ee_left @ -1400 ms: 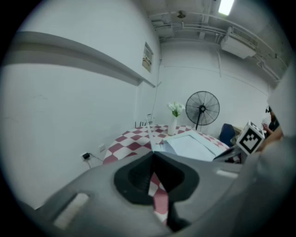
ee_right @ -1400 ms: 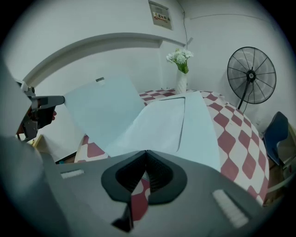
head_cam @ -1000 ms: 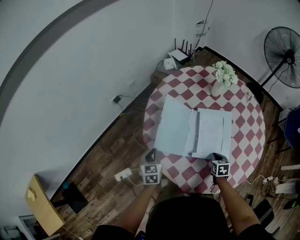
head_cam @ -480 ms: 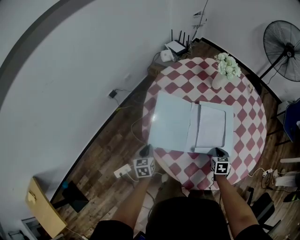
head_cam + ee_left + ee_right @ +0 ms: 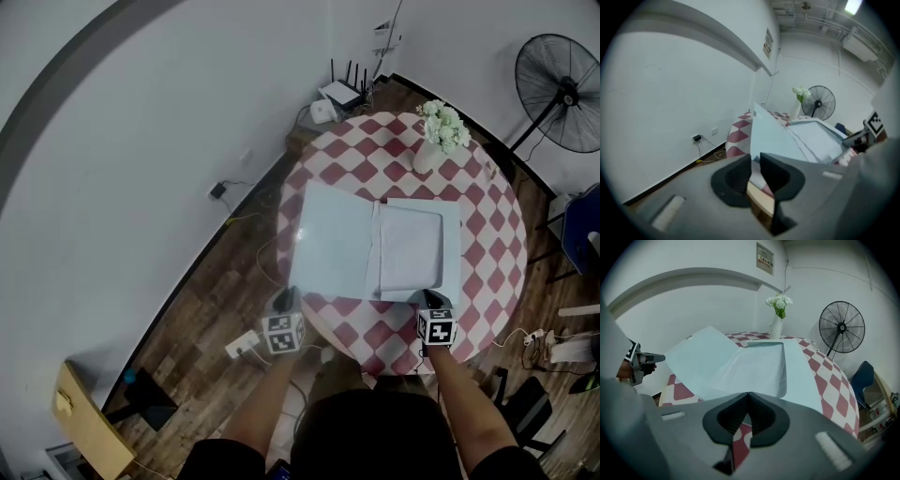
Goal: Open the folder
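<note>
newly ajar left gripper (image 5: 756, 161), jaws empty

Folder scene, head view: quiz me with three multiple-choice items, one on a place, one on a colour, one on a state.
1. Relative to the folder, the vase of flowers stands: A on it; B beyond it, near the far edge of the tablecloth; C on the floor.
2. The tablecloth is: A plain green; B blue-striped; C red-and-white checked.
3. The folder is: A shut; B open, lying spread; C standing upright.
Answers: B, it stands past the folder; C, checks show all round; B, both halves lie spread.
</note>
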